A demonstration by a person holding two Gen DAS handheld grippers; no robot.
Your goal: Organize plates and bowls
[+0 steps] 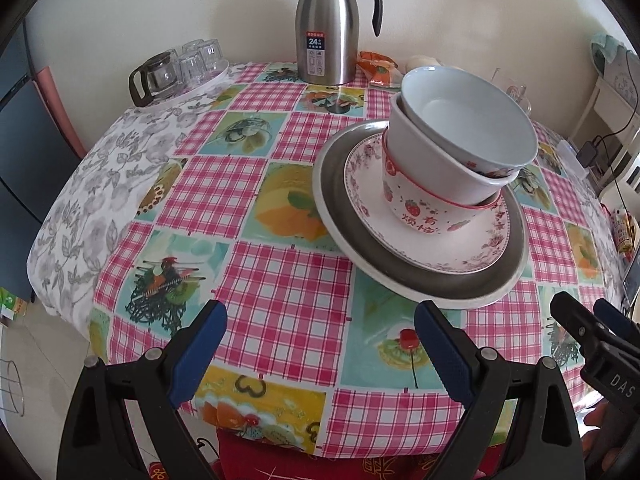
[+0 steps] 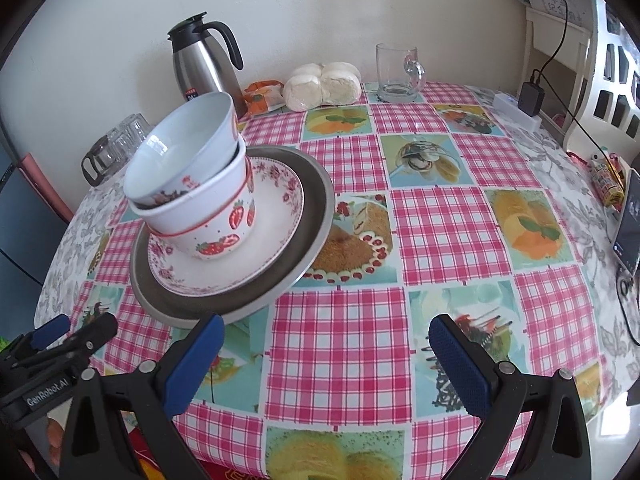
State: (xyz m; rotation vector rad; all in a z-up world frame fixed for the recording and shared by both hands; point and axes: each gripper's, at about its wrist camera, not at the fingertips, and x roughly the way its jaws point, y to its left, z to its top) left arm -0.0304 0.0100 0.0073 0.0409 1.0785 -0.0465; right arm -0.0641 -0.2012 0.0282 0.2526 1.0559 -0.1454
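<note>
Round surface [image 2: 340,336] under pink-checked fruit-print cloth. Left tongs [image 1: 320,344] wide, holding nothing; right tongs [image 2: 326,354] wide, holding nothing. Beyond: grey metal plate [image 2: 316,208], floral white plate [image 2: 272,240], strawberry-print bowl [image 2: 216,220], tilted white bowl [image 2: 180,152] stacked. Farther: steel thermos jug [image 1: 326,28].

You have 2 plates [image 1: 420,216] stacked, 2 bowls [image 1: 460,152] nested at 1 o'clock, 1 steel flask [image 1: 326,32] at 12, 1 glass mug [image 2: 398,74], 2 buns [image 2: 322,86]
</note>
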